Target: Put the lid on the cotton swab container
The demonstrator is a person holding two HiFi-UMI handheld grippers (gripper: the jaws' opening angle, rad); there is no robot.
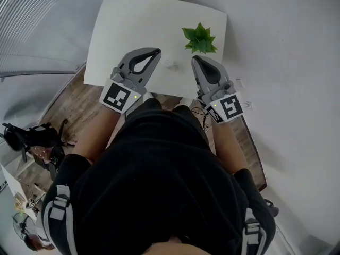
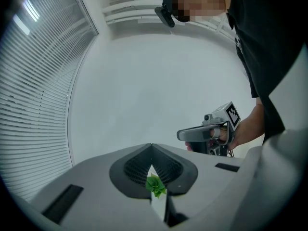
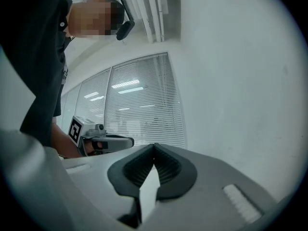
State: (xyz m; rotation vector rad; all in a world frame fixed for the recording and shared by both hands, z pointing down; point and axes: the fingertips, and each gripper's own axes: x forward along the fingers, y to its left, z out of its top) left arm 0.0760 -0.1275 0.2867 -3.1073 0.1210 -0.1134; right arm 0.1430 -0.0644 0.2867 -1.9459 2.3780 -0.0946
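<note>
White table (image 1: 122, 31) is under me, with a small green plant (image 1: 200, 39) near its far right corner. I hold both tongs level over the near edge. The left gripper (image 1: 155, 52) is closed and holds nothing; the right gripper (image 1: 195, 60) is closed and empty too. Between their tips a small pale thing (image 1: 169, 64) lies on the table. It is too small to tell whether it is container or lid.
</note>
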